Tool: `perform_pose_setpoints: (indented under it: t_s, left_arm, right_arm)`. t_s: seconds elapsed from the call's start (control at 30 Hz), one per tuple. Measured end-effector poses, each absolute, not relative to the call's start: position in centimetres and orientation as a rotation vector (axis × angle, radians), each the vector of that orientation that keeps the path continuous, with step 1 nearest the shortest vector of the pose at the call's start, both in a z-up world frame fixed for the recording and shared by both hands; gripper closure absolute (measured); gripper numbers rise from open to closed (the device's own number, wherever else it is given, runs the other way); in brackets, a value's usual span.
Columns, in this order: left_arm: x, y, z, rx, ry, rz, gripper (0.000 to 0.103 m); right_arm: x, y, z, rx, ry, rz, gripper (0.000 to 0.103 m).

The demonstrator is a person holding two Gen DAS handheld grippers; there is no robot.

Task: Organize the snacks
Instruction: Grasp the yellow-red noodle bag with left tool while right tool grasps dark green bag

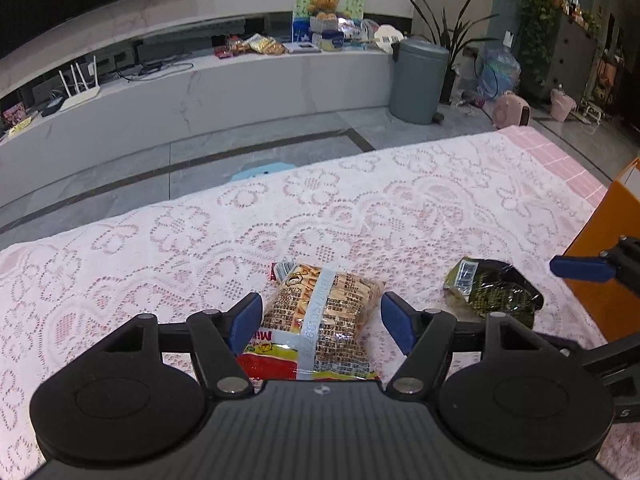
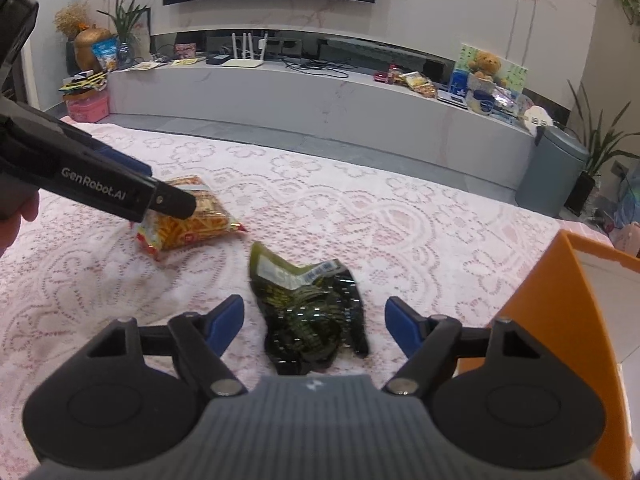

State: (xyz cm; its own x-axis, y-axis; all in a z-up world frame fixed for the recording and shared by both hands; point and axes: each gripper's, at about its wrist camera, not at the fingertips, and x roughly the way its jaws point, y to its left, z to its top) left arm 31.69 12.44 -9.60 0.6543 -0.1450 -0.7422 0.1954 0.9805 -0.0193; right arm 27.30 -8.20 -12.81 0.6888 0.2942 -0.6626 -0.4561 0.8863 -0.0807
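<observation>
A yellow and red snack packet [image 1: 320, 312] lies on the pink lace tablecloth [image 1: 200, 248], back side up. My left gripper [image 1: 320, 318] stands open around it, one blue pad on each side, neither pressing. To its right lies a crumpled dark green packet [image 1: 496, 292]. In the right wrist view the green packet [image 2: 312, 316] sits between the wide-apart pads of my open right gripper [image 2: 314, 320], touching neither. There the left gripper's finger [image 2: 172, 202] hangs over the yellow packet [image 2: 192, 224]. The right gripper's blue fingertip [image 1: 580, 268] shows at the left wrist view's right edge.
An orange box [image 2: 560, 300] stands at the table's right side, close to the right gripper. Beyond the table's far edge are grey floor tiles, a grey bin [image 1: 418, 80], a long white TV cabinet [image 2: 320, 100] with clutter on it, and potted plants.
</observation>
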Motion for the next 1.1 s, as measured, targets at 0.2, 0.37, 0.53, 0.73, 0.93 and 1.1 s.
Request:
perform_pose_setpoints:
  t_s: [0.2, 0.37, 0.53, 0.73, 0.93, 1.1]
  left_arm:
    - [32.1, 12.8, -10.3, 0.062, 0.862, -0.174, 0.023]
    - [32.2, 12.8, -11.0, 0.061, 0.884, -0.158, 0.023]
    - [32.2, 12.6, -11.4, 0.08, 0.899, -0.145, 0.024]
    - [32.2, 12.2, -11.7, 0.083, 0.904, -0.129, 0.027]
    - [32.3, 12.0, -11.8, 0.086, 0.91, -0.119, 0.033]
    - [32.1, 11.8, -11.6, 0.086, 0.896, -0.101, 0.04]
  right_arm:
    - [27.7, -8.2, -13.1, -0.238, 0.695, 0.403, 0.028]
    - [28.1, -8.3, -13.5, -0.2, 0.722, 0.408, 0.033]
    - [28.0, -7.9, -13.8, -0.205, 0.725, 0.418, 0.042]
    - [28.0, -7.8, -14.0, -0.194, 0.72, 0.415, 0.041]
    - [28.5, -8.2, -15.3, -0.159, 0.786, 0.404, 0.048]
    - [28.5, -8.2, -15.3, -0.165, 0.79, 0.404, 0.051]
